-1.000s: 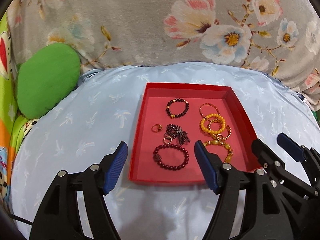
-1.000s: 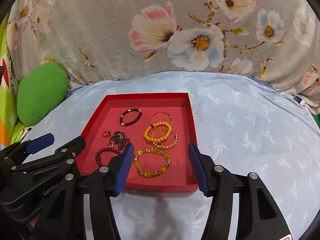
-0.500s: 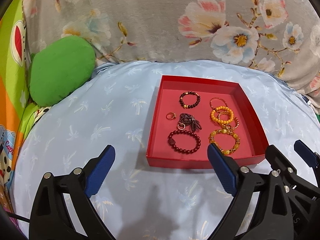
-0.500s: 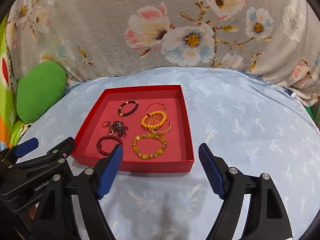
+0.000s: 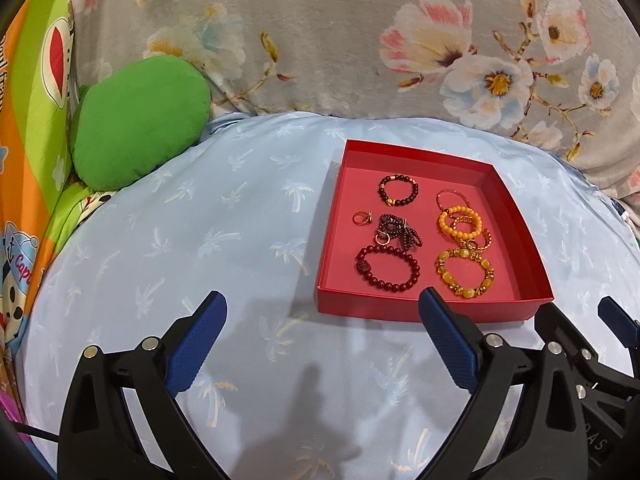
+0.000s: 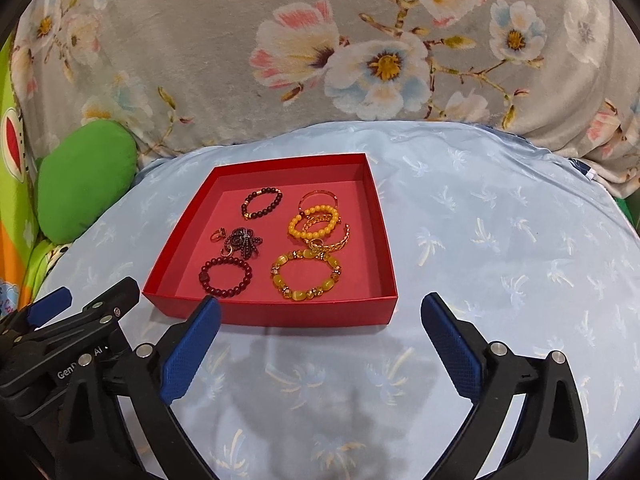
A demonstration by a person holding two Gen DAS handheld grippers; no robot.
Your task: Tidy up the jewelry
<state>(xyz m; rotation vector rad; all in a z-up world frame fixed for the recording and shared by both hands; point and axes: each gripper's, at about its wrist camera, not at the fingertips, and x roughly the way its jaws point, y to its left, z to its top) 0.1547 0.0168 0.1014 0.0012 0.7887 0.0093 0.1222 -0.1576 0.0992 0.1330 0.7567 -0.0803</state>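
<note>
A shallow red tray (image 5: 432, 313) (image 6: 280, 315) lies on a pale blue pillow. Inside it are a dark red bead bracelet (image 5: 400, 286) (image 6: 208, 280), a yellow stone bracelet (image 5: 444, 278) (image 6: 280, 280), an orange bead bracelet (image 5: 444, 224) (image 6: 296, 228), a dark bracelet with gold beads (image 5: 384, 190), a dark bead cluster (image 5: 400, 232), a small ring (image 5: 362, 217) and thin gold bangles (image 5: 452, 196). My left gripper (image 5: 323, 297) hovers just short of the tray's near left corner, jaws opening, nothing between them. My right gripper (image 6: 320, 302) hovers before the tray's front wall, jaws opening, empty.
The pale blue pillow (image 5: 180, 240) carries the tray and slopes off at its sides. A green cushion (image 5: 136, 132) sits at the back left. A grey floral blanket (image 5: 320, 40) rises behind. Bright printed fabric (image 5: 32, 120) lines the left edge.
Both grippers' jaws have spread much wider. Both have drawn back from the tray, which now lies wholly beyond the fingertips; the left view has also shifted left.
</note>
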